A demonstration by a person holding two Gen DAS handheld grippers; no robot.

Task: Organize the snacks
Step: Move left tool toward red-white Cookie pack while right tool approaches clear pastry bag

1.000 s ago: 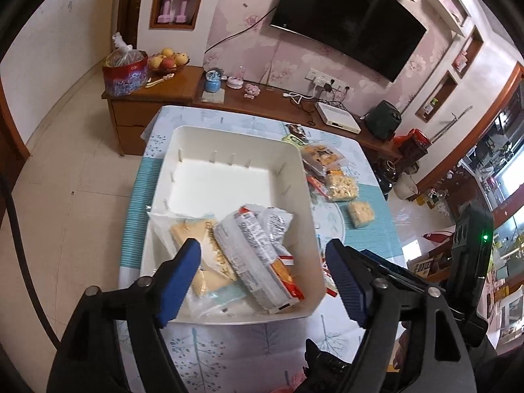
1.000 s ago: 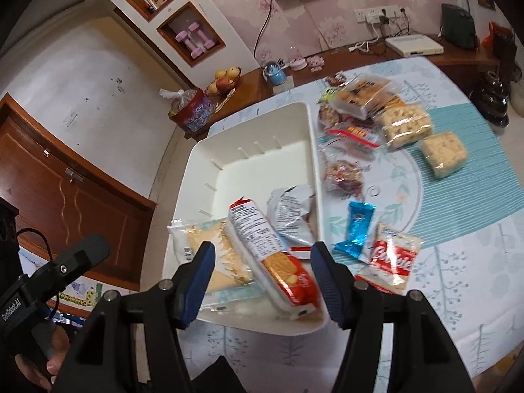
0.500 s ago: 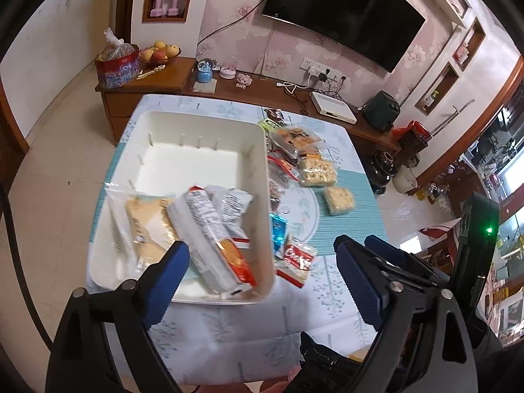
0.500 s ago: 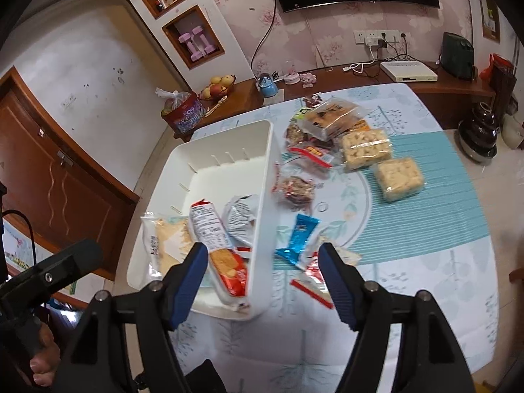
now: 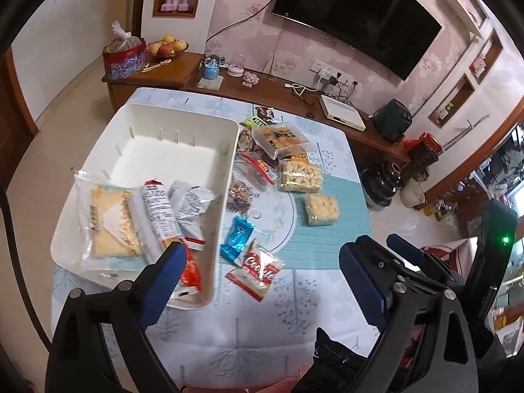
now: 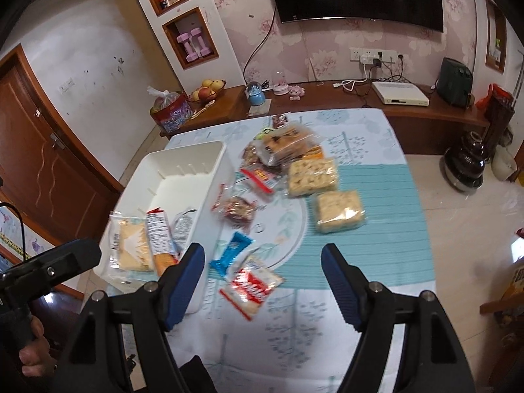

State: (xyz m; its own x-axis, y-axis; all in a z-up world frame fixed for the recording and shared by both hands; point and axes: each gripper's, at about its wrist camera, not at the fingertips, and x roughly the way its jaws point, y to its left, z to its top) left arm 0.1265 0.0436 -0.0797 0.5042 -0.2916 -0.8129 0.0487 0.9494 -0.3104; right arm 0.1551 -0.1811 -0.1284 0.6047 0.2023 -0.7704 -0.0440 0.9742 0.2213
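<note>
A white bin [image 5: 170, 150] [image 6: 183, 177] sits on the left of the table and holds three snack packs: a yellow cake pack [image 5: 108, 222], a long biscuit pack [image 5: 157, 216] and a silver wrapper [image 5: 191, 206]. Loose snacks lie to its right: a blue wrapper [image 5: 237, 240] [image 6: 231, 255], a red-and-white cookie pack [image 5: 258, 270] [image 6: 250, 286], rice-crisp blocks [image 5: 321, 209] [image 6: 340, 211] and several more at the back. My left gripper [image 5: 258, 281] and right gripper [image 6: 262, 286] are both open and empty, above the table's near edge over the cookie pack.
The table wears a floral and teal cloth [image 5: 327, 245]. A wooden sideboard [image 5: 229, 82] behind it carries a fruit bowl, a red bag and a white box. Dark pots [image 6: 465, 163] stand on the floor to the right.
Both grippers have pulled back and shifted right, away from the bin. The loose snacks now sit in front of them. The jaws stay open.
</note>
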